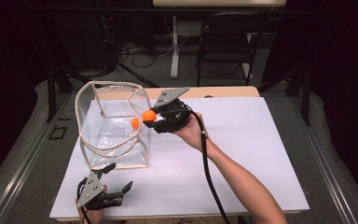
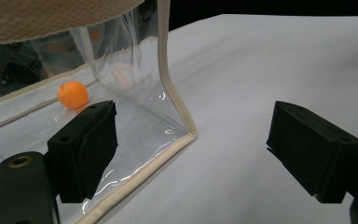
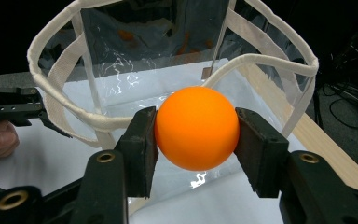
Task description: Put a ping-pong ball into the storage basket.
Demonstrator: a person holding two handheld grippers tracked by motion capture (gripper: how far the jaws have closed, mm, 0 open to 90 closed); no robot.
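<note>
A clear plastic bag [image 1: 114,126] with cream trim and handles stands open on the white table top [image 1: 242,140]. My right gripper [image 1: 150,119] is shut on an orange ball [image 1: 149,115] [image 3: 196,128], held just above the bag's [image 3: 168,60] right rim. A second orange ball [image 1: 134,122] [image 2: 72,94] lies inside the bag on its floor. My left gripper [image 1: 116,176] [image 2: 205,149] rests open near the table's front left edge, beside the bag's [image 2: 177,116] near corner, with nothing between its jaws.
A wooden strip [image 1: 223,92] runs along the table's far edge. A dark chair [image 1: 226,44] and a white table leg [image 1: 174,46] stand beyond it, with cables on the floor. The right gripper's black cable [image 1: 209,172] trails along the forearm.
</note>
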